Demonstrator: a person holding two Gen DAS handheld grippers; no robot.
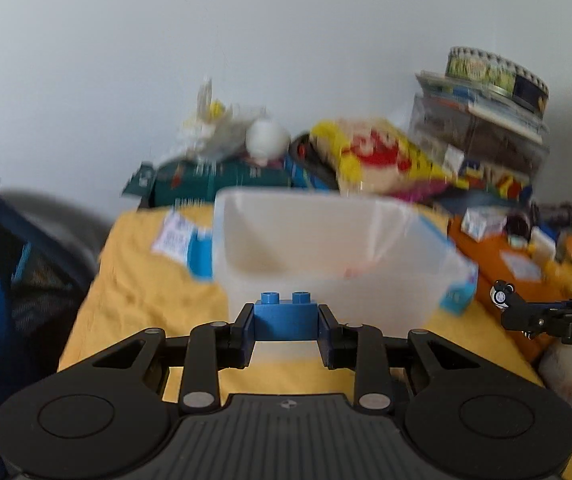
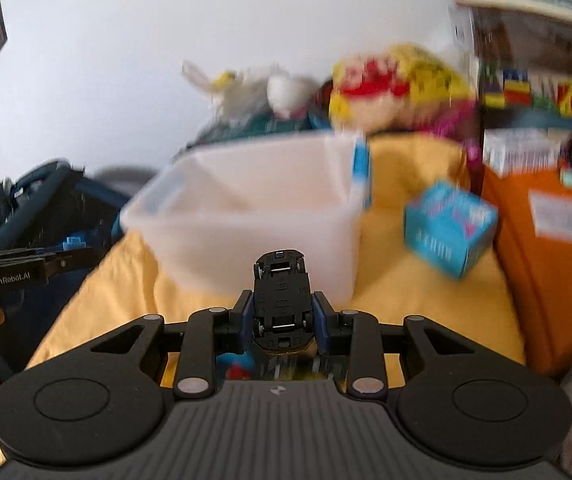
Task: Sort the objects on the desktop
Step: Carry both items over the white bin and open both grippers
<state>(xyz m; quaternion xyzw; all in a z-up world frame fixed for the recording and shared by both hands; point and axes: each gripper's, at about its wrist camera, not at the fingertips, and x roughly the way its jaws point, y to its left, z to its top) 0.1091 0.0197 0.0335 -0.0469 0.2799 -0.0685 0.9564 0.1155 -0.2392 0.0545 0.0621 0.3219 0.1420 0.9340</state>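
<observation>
My left gripper point(image 1: 286, 316) is shut on a blue two-stud brick point(image 1: 285, 318) and holds it just in front of a translucent white plastic bin point(image 1: 326, 248) on the yellow cloth. My right gripper point(image 2: 282, 312) is shut on a small black toy car point(image 2: 282, 300), held underside up, wheels showing, in front of the same bin point(image 2: 254, 216). The right gripper with the car shows at the right edge of the left wrist view point(image 1: 526, 312). The left gripper with the blue brick shows at the left edge of the right wrist view point(image 2: 46, 260).
A blue box point(image 2: 450, 228) lies tilted on the yellow cloth point(image 2: 406, 272) right of the bin. An orange block point(image 2: 558, 248) stands further right. Toys, a yellow bag point(image 1: 382, 152) and stacked boxes point(image 1: 482, 120) crowd the back by the wall. A dark mesh basket point(image 1: 26, 264) is at left.
</observation>
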